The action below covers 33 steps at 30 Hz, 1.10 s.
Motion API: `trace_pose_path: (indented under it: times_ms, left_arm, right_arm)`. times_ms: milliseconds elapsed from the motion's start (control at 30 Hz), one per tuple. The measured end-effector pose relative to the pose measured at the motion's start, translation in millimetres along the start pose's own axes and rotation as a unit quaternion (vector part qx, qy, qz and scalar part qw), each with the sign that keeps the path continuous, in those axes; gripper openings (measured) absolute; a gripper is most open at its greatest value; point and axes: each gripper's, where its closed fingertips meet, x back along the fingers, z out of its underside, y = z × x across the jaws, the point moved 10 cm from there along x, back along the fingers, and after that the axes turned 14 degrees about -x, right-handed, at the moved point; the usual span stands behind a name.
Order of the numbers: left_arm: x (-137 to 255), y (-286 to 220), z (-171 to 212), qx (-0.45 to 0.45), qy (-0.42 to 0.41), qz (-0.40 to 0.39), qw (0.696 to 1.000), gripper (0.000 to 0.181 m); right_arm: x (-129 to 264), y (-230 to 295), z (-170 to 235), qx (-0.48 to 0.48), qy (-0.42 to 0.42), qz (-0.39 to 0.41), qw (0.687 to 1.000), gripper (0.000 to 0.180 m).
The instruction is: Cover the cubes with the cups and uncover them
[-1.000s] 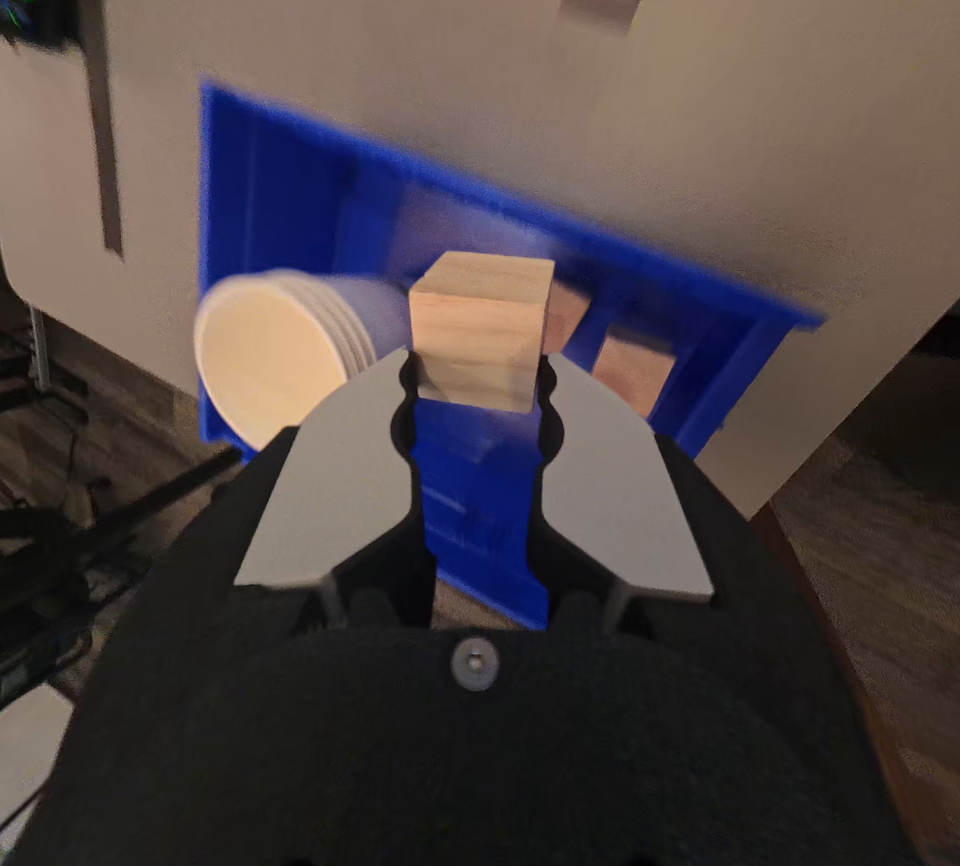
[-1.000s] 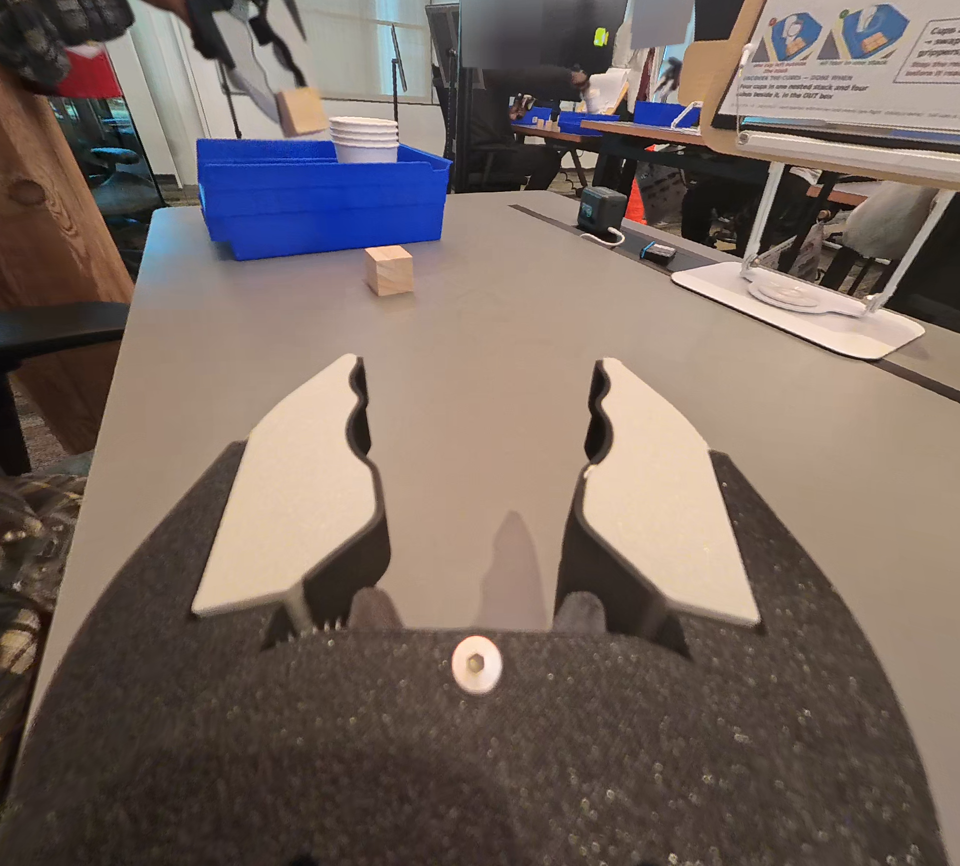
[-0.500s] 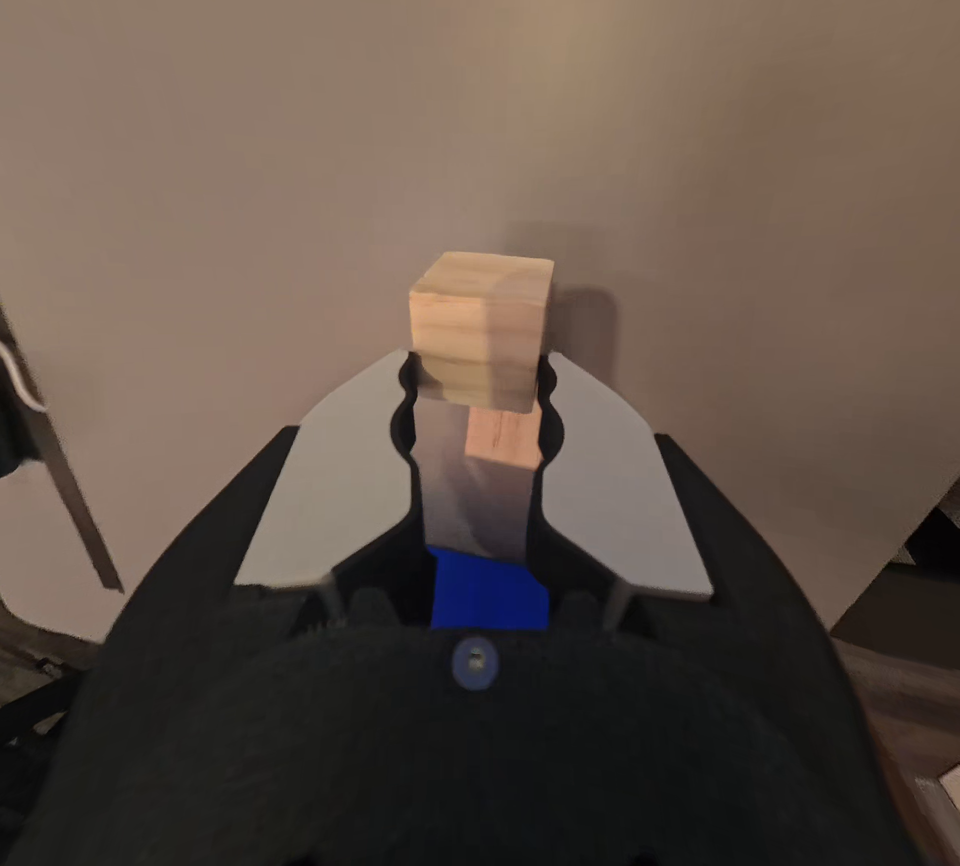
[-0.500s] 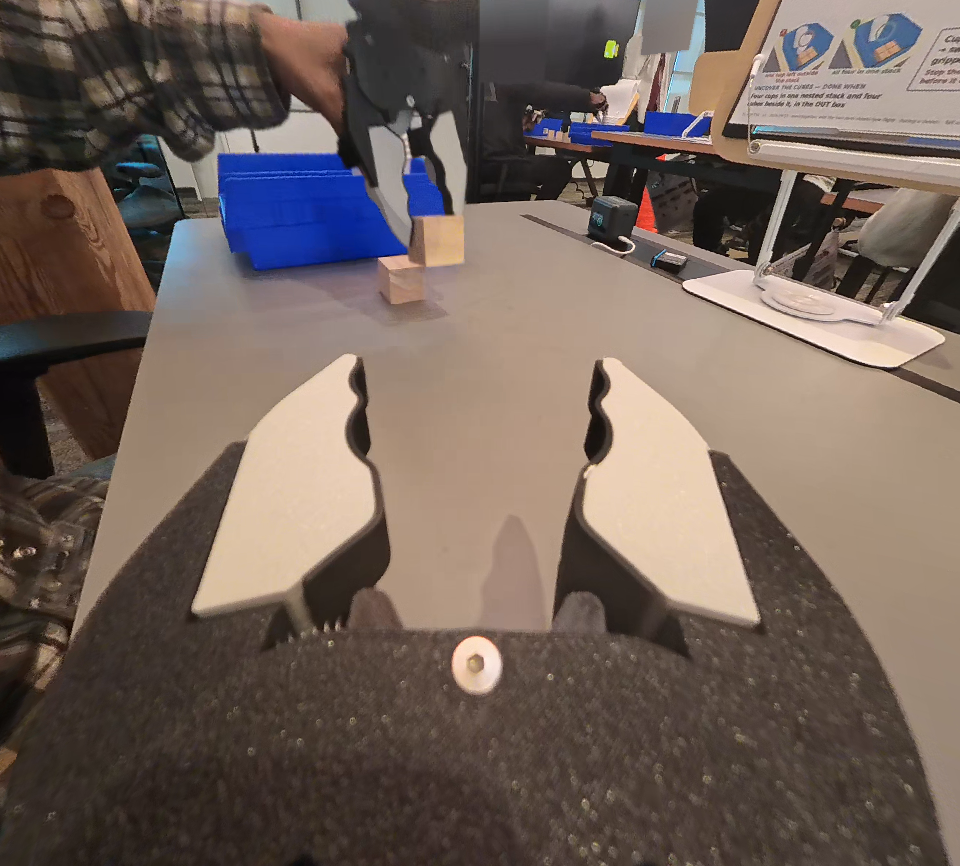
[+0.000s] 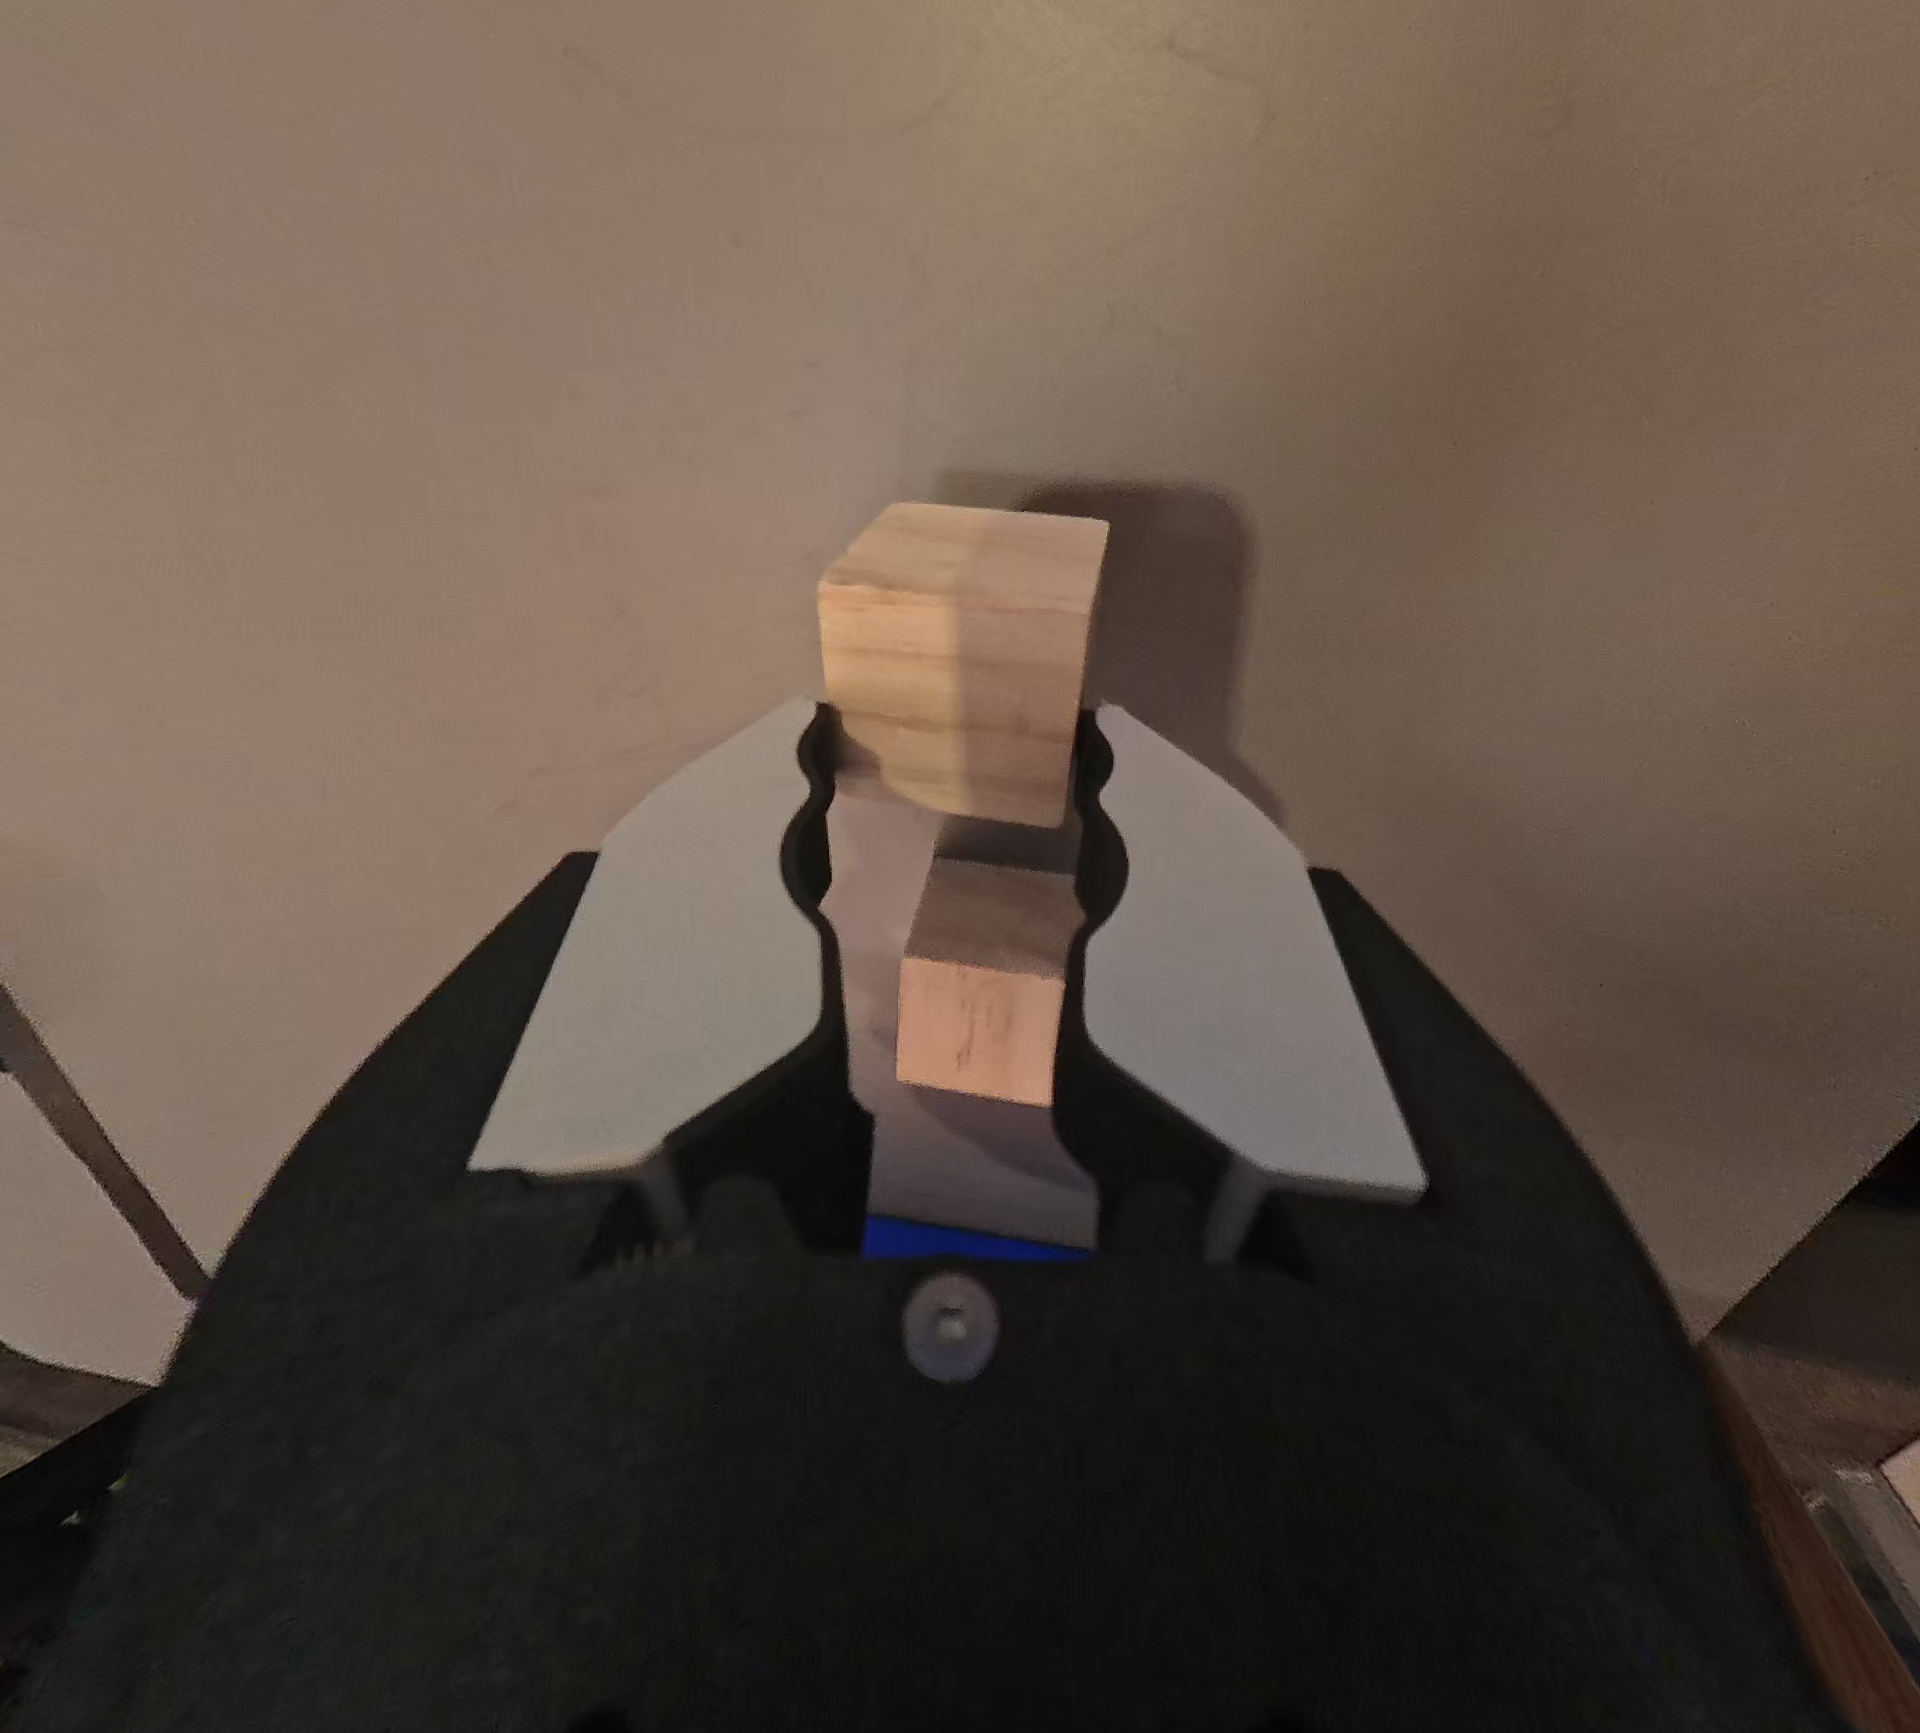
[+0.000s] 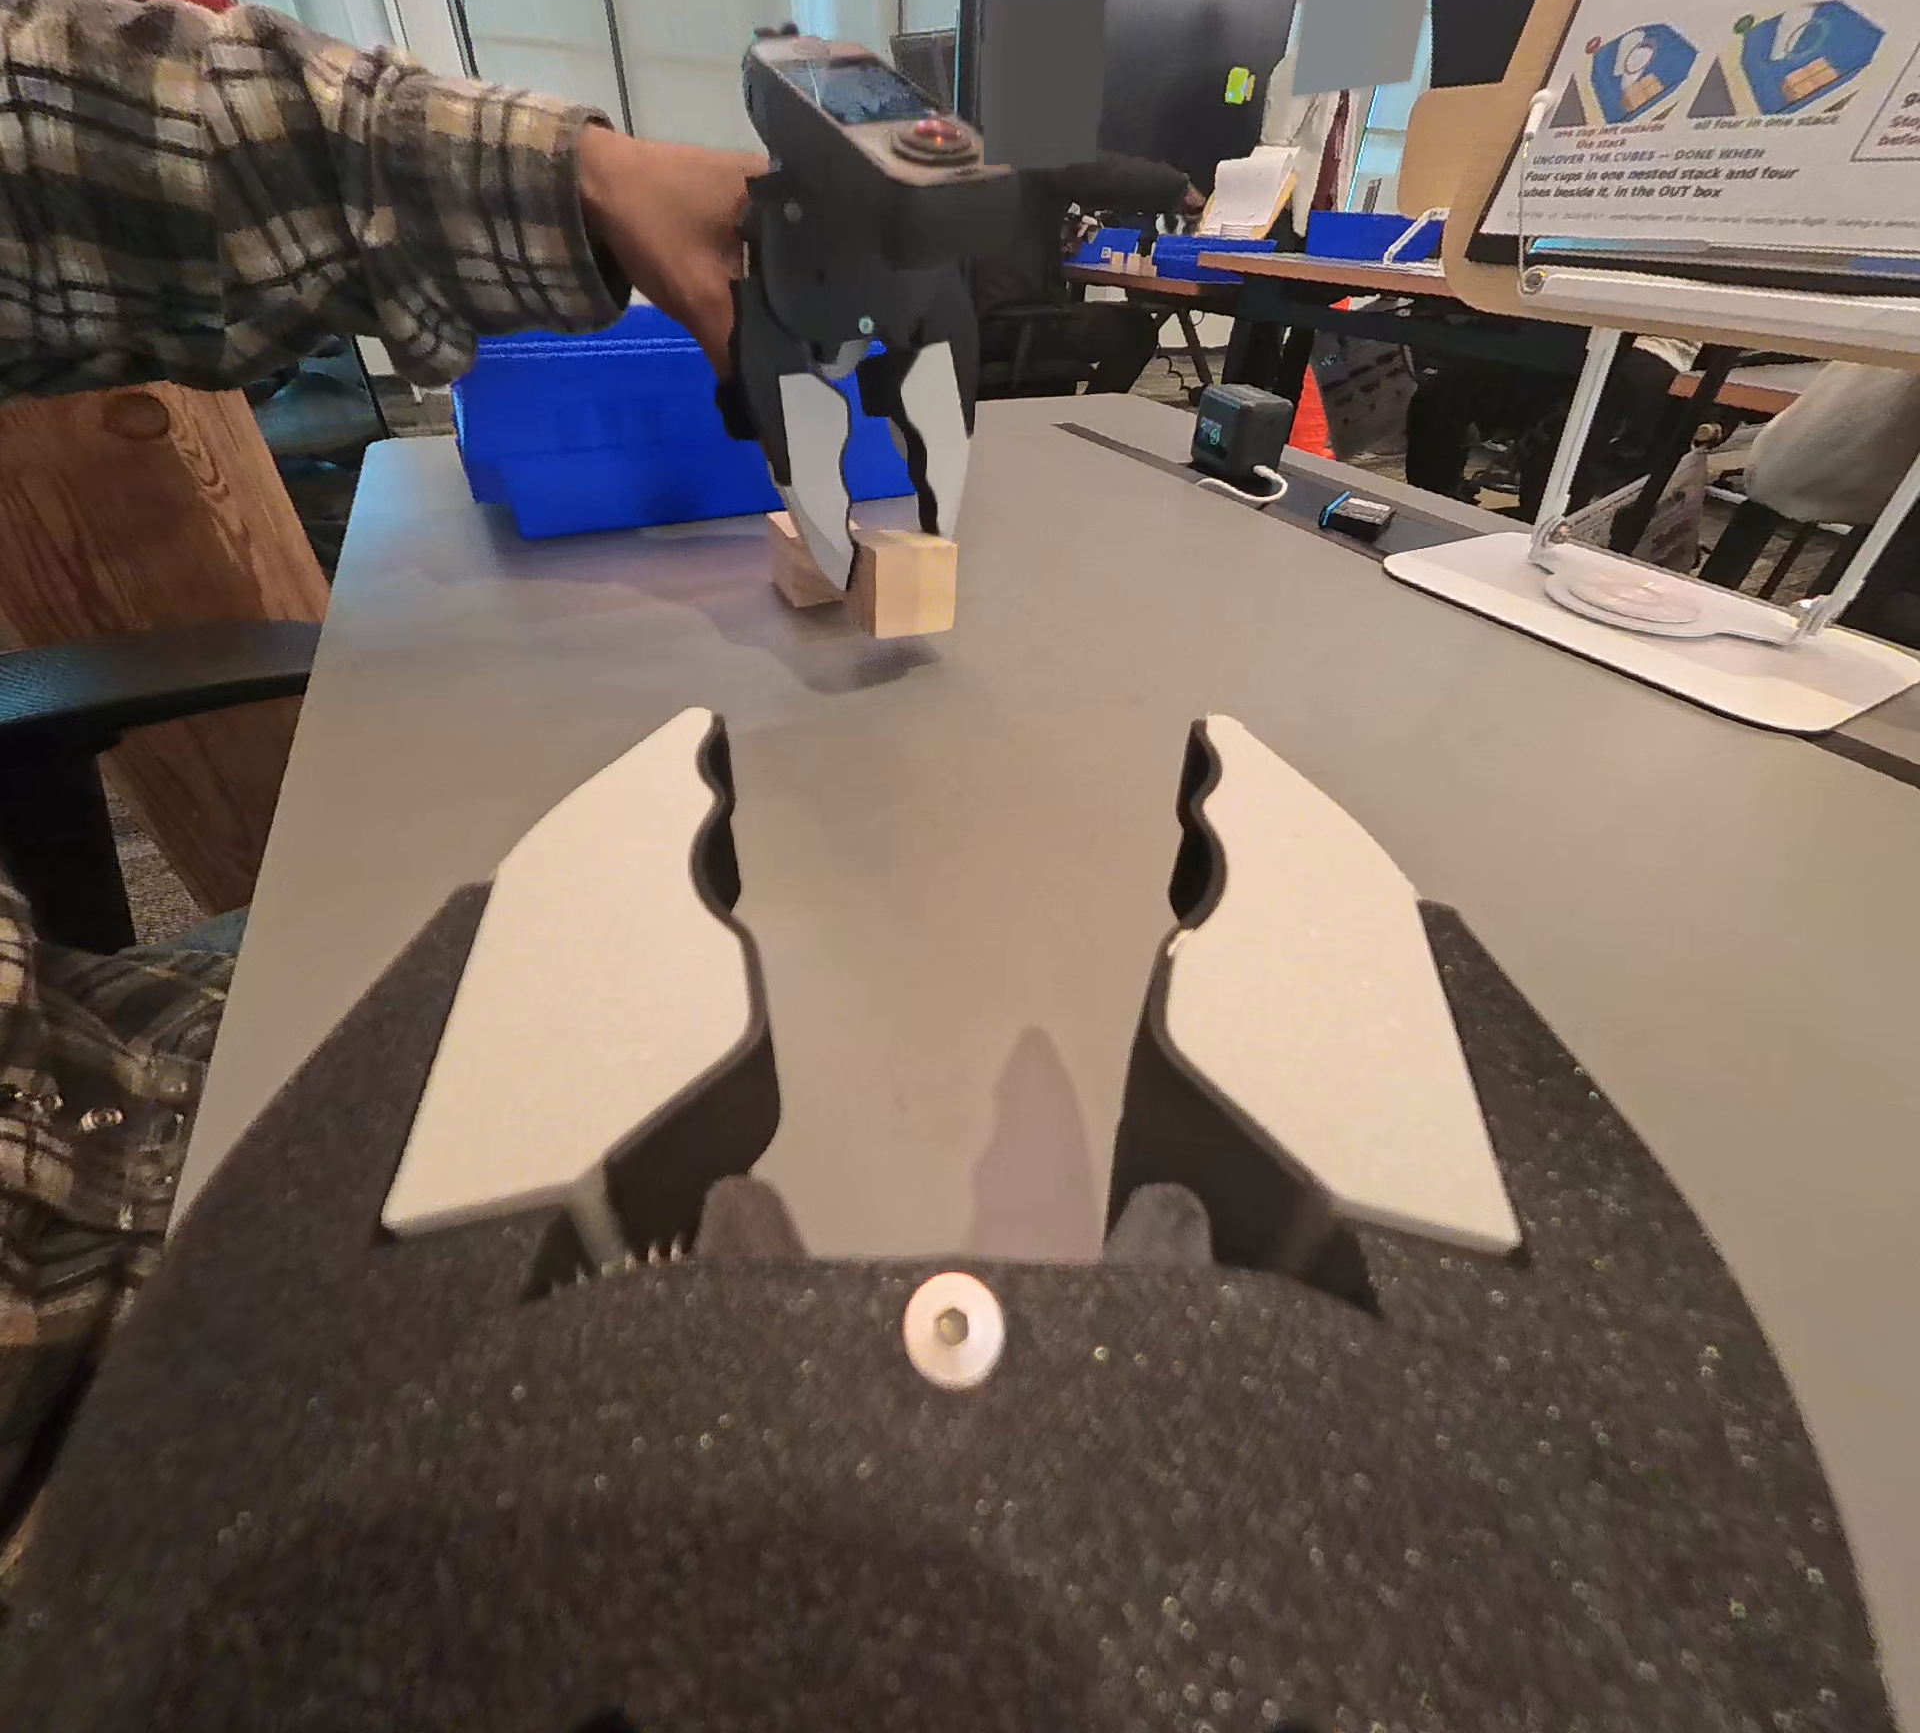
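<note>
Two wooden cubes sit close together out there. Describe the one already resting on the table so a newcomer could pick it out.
Start at the blue bin at the grey table's far end. Just in front of it the left gripper holds a cube. The resting cube lies flat behind it, nearer the bin, with nothing gripping it.

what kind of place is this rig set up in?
Likely an open-plan office or lab used for data collection: a grey work table, large dark monitors before tall windows, an instruction board on a white stand, more blue bins on desks behind.
</note>
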Motion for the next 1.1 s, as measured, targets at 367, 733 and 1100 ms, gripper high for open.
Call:
trace_pose_path:
  times_ms: [367,733,1100]
  left_arm:
    - [-7.2,-3.2,-7.2,-0.015,0.008,-0.003,1.000,0.044]
    - [-13.5,-5.8,-10.8,-0.016,0.015,0.000,1.000,0.044]
    - [-14.3,-7.7,-14.6,-0.022,0.026,-0.003,0.999,0.044]
  right_arm:
    - [0.3,0.0,0.1,-0.001,-0.001,0.000,1.000,0.081]
    - [0.3,0.1,0.0,-0.001,0.000,-0.002,1.000,0.081]
    - [0.5,0.2,0.0,-0.001,0.000,-0.002,1.000,0.081]
